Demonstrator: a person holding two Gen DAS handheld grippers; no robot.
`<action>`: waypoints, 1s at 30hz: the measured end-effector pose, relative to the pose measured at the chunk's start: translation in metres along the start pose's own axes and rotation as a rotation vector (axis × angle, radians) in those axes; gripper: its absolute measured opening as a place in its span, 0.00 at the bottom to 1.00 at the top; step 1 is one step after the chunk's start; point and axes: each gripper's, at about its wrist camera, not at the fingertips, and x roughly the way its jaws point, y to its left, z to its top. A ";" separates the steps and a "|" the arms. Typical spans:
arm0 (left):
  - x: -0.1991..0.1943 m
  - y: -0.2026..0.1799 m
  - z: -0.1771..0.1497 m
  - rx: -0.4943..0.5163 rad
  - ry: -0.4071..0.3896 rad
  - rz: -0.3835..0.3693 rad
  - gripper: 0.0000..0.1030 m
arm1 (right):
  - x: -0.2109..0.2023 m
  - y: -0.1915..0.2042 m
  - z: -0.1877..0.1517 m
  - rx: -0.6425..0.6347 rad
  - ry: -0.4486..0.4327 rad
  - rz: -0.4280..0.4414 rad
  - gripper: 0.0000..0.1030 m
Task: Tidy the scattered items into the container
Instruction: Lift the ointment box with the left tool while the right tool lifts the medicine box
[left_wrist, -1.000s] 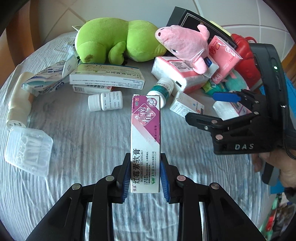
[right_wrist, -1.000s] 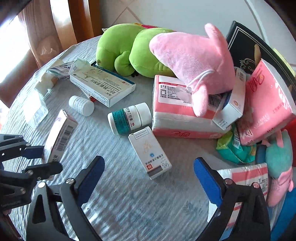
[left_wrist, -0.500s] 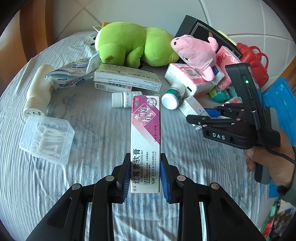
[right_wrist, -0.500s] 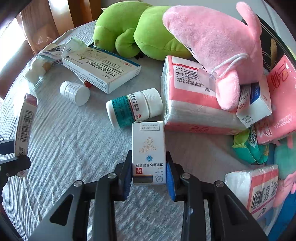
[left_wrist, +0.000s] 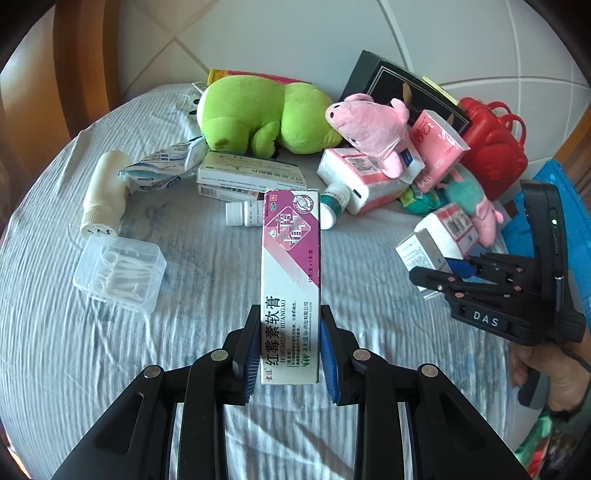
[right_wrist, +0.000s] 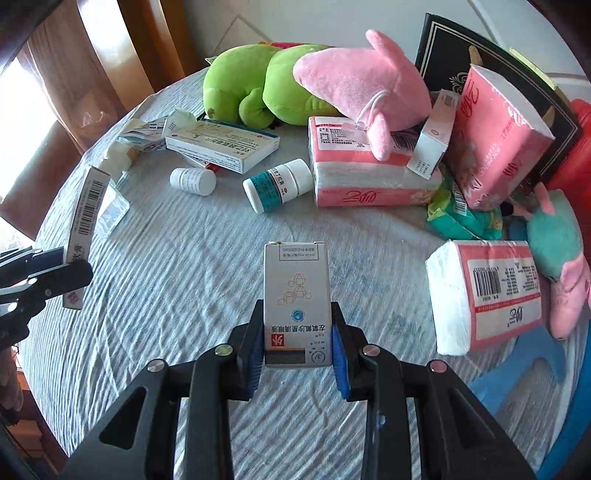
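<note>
My left gripper (left_wrist: 290, 347) is shut on a tall purple and white ointment box (left_wrist: 290, 266), held upright above the grey ribbed cloth. My right gripper (right_wrist: 299, 339) is shut on a small white medicine box (right_wrist: 296, 295), its blue pads pressing both sides. In the left wrist view the right gripper (left_wrist: 443, 269) hangs at the right with that white box (left_wrist: 421, 251) off the cloth. In the right wrist view the left gripper (right_wrist: 48, 266) shows at the left edge with the ointment box (right_wrist: 86, 218). A blue plastic container edge (right_wrist: 517, 376) lies at the right.
A green plush (left_wrist: 258, 114), a pink pig plush (left_wrist: 369, 125), pink tissue packs (right_wrist: 487, 291), two pill bottles (right_wrist: 277, 184), flat medicine boxes (right_wrist: 221, 144), a clear floss box (left_wrist: 118, 273), a red bag (left_wrist: 491, 151) and a black box (left_wrist: 406, 88) crowd the far side.
The right gripper closed on the small white box and lifted it off the cloth, pulling back from the pile. The left gripper rose with the ointment box.
</note>
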 end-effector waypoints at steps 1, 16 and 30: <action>-0.006 -0.002 -0.001 -0.002 0.001 0.000 0.27 | -0.008 0.003 0.001 0.009 -0.012 0.010 0.29; -0.120 -0.034 -0.012 -0.008 -0.127 0.042 0.27 | -0.175 0.009 -0.038 0.032 -0.208 0.096 0.29; -0.190 -0.075 -0.014 0.015 -0.220 0.088 0.27 | -0.298 -0.008 -0.077 0.063 -0.377 0.135 0.29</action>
